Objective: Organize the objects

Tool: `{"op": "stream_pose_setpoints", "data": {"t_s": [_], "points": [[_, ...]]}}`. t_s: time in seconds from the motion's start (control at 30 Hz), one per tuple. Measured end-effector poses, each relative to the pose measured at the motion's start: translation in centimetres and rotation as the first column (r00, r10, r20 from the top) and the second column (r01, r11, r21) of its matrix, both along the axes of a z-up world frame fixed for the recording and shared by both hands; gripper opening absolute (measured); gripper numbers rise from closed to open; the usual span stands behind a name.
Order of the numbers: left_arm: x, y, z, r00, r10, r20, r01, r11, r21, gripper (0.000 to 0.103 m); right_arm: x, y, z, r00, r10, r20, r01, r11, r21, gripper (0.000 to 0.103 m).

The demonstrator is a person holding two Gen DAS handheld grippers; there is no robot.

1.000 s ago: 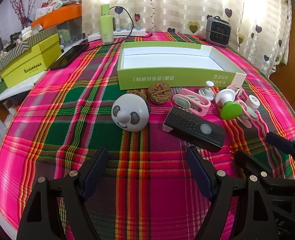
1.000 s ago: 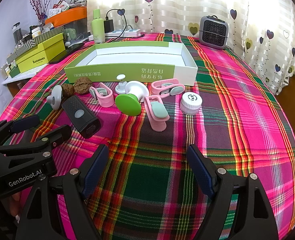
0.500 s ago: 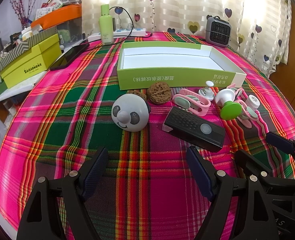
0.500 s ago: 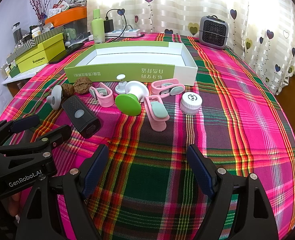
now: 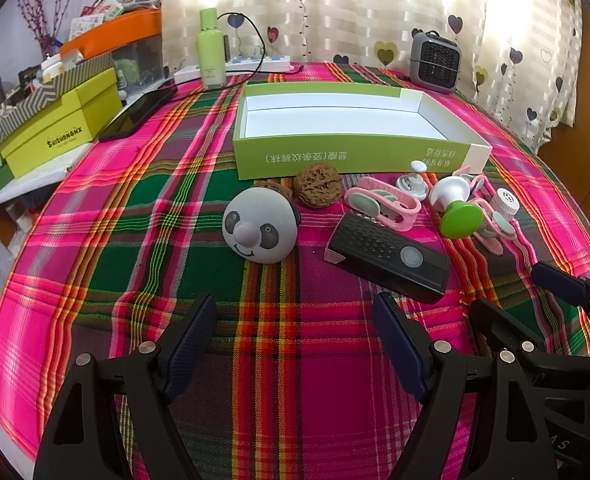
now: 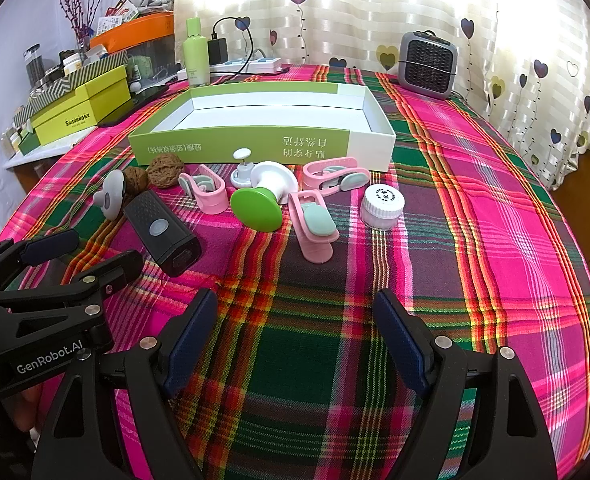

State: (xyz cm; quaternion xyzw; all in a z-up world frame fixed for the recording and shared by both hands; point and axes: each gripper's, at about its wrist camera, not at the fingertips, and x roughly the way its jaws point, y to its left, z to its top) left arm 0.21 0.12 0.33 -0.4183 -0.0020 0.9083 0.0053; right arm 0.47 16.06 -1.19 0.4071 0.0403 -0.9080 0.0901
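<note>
While nothing sits in the green box (image 5: 351, 156) yet, we hold both grippers spread wide and empty above the plaid cloth (image 5: 295, 344). Our left gripper (image 5: 295, 332) faces the panda toy (image 5: 260, 226), straight ahead and slightly left, with the black device (image 5: 387, 256) ahead to the right, its long axis slanting toward our right gripper (image 6: 295, 332). The right one is nearer the pink clip (image 6: 313, 226) and white jar (image 6: 382, 204). We judge the panda the left's likeliest first pick.
</note>
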Motion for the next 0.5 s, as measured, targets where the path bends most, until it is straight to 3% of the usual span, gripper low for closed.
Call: {"op": "stream_pose_setpoints", "data": {"t_s": [0.5], "points": [[0.15,-0.01,-0.1,0.999,-0.033,0.01,0.033,0.999,0.003,0.08,0.03,-0.25,-0.12,1.0,0.015,0.009,-0.015,1.0,-0.001,0.08]]}}
